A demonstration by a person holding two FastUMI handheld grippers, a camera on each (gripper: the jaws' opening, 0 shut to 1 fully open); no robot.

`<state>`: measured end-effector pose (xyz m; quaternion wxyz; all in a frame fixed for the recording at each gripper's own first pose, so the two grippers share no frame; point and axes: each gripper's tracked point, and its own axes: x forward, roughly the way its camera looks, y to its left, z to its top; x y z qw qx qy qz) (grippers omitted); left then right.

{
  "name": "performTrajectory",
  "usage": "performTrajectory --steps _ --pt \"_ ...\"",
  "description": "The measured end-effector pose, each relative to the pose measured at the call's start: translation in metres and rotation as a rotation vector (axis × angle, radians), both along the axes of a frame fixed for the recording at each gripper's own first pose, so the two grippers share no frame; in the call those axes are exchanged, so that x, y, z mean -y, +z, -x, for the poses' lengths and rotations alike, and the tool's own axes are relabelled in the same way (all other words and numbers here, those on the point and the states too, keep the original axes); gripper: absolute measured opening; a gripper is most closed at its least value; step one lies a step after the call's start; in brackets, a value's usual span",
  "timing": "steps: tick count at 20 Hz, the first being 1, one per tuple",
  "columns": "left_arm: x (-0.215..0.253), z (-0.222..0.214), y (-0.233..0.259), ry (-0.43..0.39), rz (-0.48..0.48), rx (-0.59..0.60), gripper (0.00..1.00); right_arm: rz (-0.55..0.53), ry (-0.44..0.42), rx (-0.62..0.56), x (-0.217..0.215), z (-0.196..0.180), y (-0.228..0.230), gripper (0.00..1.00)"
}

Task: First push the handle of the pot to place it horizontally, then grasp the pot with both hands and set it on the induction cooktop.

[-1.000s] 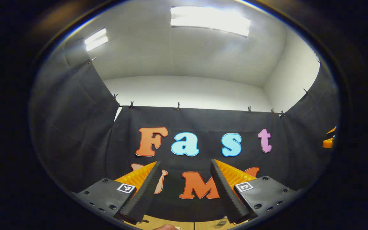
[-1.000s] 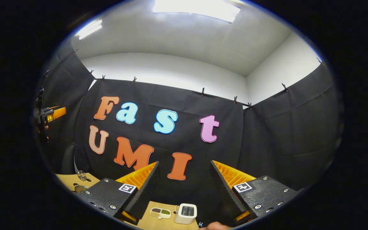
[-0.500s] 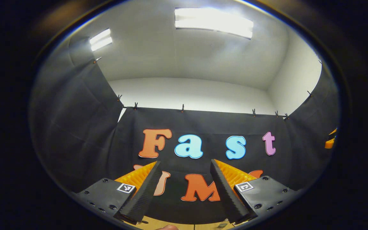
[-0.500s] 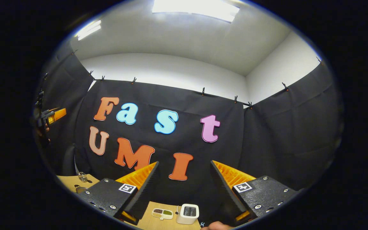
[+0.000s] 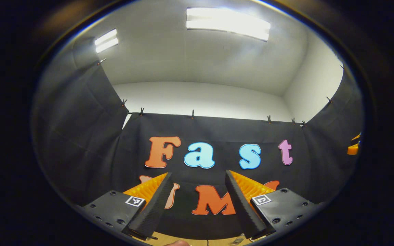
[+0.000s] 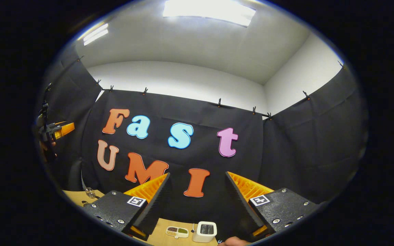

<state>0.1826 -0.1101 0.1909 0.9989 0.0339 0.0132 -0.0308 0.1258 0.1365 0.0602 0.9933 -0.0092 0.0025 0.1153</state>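
**Two grippers held high, fingers spread on nothing**

Two views, and we start with the left gripper view. The left gripper (image 5: 197, 205) is tipped upward toward the black cloth wall (image 5: 80, 136) and the white ceiling, where two ceiling lights (image 5: 227, 22) glow. Its fingers (image 5: 150, 208) stand wide apart, nothing between them but air and cloth. Far off at the right edge sits an orange scrap of the right gripper (image 5: 353, 148), too small there to read how its fingers stand. Down at the bottom rim, a thin strip of wooden table (image 5: 183, 239) peeks through, with a small metal item on it too cut off to name, and a fingertip-like sliver of a hand (image 5: 178, 243) right at the edge.

Over to the right gripper view. The right gripper is angled up as well, fingers (image 6: 152, 208) spread, gripping nothing. Between and below them the table carries a small white box (image 6: 204, 232) with a dark opening on top, and just beside it a little dish (image 6: 177, 232) holding dark and green contents. At the far left edge the left gripper appears with a hand around it. Near the lower left, something small and metallic lies on the table corner, cannot tell what.

The pot and the induction cooktop: I cannot place either from these angles.
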Motion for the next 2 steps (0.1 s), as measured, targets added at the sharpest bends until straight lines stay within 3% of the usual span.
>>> performTrajectory --steps 2 --pt "-0.0019 -0.0039 -0.0048 -0.004 0.011 -0.006 0.98 0.007 -0.009 -0.002 -0.0009 0.0005 -0.0016 0.95"
